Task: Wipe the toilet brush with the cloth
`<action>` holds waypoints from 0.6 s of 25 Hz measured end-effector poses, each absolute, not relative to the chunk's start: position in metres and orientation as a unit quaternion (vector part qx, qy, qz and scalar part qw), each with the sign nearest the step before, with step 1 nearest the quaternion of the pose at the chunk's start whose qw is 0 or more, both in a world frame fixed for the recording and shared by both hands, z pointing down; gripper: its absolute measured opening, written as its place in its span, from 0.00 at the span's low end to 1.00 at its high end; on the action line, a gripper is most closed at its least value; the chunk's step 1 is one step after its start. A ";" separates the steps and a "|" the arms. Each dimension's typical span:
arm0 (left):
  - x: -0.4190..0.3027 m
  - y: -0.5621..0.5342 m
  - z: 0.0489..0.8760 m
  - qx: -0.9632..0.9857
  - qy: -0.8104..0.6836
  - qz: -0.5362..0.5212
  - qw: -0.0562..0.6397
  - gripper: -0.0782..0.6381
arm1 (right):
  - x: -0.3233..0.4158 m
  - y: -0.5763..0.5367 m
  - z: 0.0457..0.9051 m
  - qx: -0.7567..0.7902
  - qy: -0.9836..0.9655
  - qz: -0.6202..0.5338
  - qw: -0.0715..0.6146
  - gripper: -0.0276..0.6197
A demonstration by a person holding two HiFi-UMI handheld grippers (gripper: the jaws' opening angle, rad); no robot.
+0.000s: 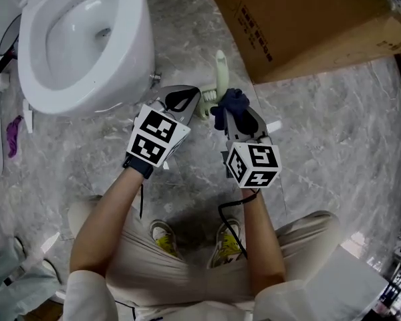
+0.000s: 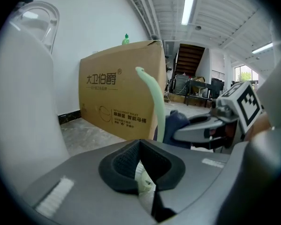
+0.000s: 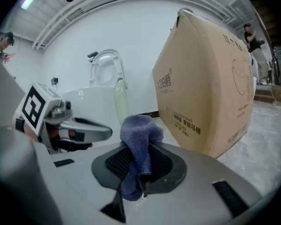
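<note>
The pale green toilet brush [image 1: 220, 79] points away from me, between the two grippers. My left gripper [image 1: 186, 101] is shut on its lower end, and the curved handle [image 2: 154, 103] rises past the jaws in the left gripper view. A dark blue cloth [image 1: 230, 104] is bunched in my right gripper [image 1: 238, 116], which is shut on it; the cloth [image 3: 139, 139] sticks up out of the jaws. The cloth sits right beside the brush stem [image 3: 121, 101]; whether they touch I cannot tell.
A white toilet bowl [image 1: 80, 39] stands close on the left. A large cardboard box [image 1: 307, 19] lies on the grey marble floor [image 1: 321, 139] to the right. A purple item [image 1: 12, 136] lies at the far left. My feet [image 1: 194, 243] are just below the grippers.
</note>
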State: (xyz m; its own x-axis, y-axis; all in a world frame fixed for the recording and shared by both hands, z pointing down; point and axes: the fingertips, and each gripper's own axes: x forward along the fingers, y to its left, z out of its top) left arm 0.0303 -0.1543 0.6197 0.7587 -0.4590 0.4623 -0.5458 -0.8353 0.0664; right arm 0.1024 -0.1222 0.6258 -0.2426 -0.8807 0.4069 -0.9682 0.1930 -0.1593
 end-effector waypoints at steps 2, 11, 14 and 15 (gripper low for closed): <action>0.023 -0.157 0.626 0.928 -0.280 0.223 0.107 0.11 | 0.102 -0.125 0.612 0.611 -0.761 0.184 0.118 0.16; 0.020 -0.164 0.627 0.924 -0.296 0.209 0.119 0.11 | 0.112 -0.143 0.622 0.624 -0.734 0.259 0.071 0.16; 0.019 -0.163 0.624 0.925 -0.308 0.205 0.093 0.11 | 0.105 -0.143 0.638 0.620 -0.747 0.230 0.073 0.16; 0.018 -0.161 0.625 0.924 -0.310 0.205 0.084 0.11 | 0.105 -0.143 0.644 0.620 -0.749 0.221 0.076 0.16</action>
State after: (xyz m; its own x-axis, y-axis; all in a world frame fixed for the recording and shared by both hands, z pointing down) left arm 0.0184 -0.1615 0.6250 0.7234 -0.5388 0.4317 -0.6078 -0.7936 0.0281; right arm 0.1048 -0.1429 0.6440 -0.2207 -0.8948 0.3880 -0.9623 0.1348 -0.2364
